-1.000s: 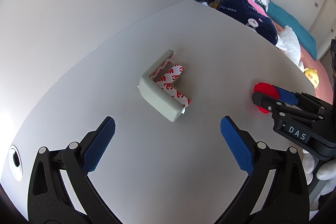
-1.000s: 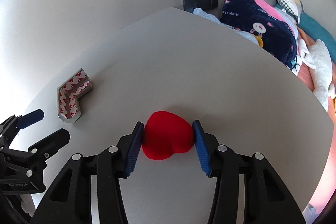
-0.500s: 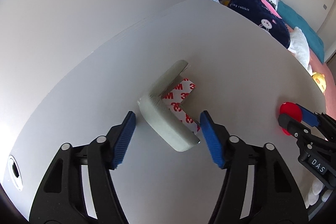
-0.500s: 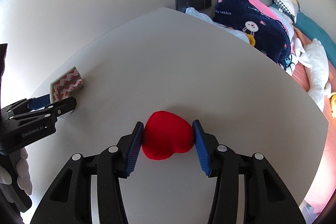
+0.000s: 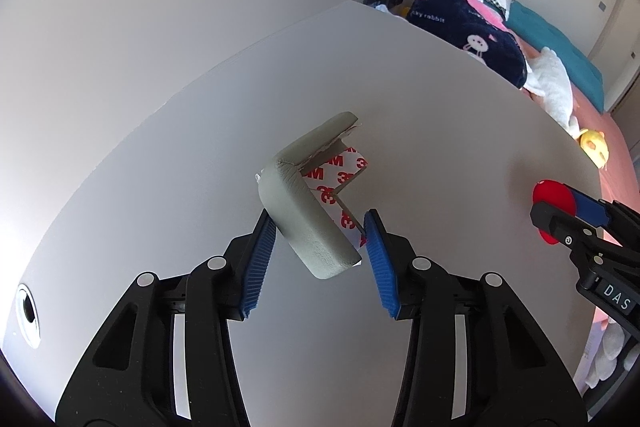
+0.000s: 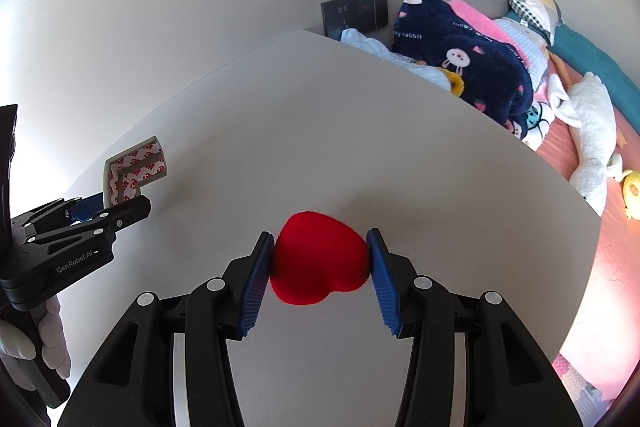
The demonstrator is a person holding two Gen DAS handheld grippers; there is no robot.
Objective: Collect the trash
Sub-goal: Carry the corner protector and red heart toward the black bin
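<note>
A broad white tabletop set against a pale wall fills both views, and it serves as the surface from which the trash is being gathered; beyond its far edge a bed is seen, heaped with a navy rabbit-print blanket and white plush toys, none of which appears to belong to the task.

The grey foam corner guard, an L-shaped piece with red-printed adhesive backing on its inner faces, is taken near one end of its nearer arm, probably because that arm offers two opposed faces narrow enough for the jaws; the far arm is left projecting away over the table. The left gripper has just been closing around it, and its blue pads are now pressed to the guard on either side, so the piece is judged to be gripped; whether it is lifted clear of the tabletop cannot be told with certainty.

The red heart-shaped felt piece is clamped between the pads of the right gripper, which bear on its left and right lobes, the widest span; it is held low over the table's near part, well apart from the guard, presumably so that both pieces may be carried off together.
</note>
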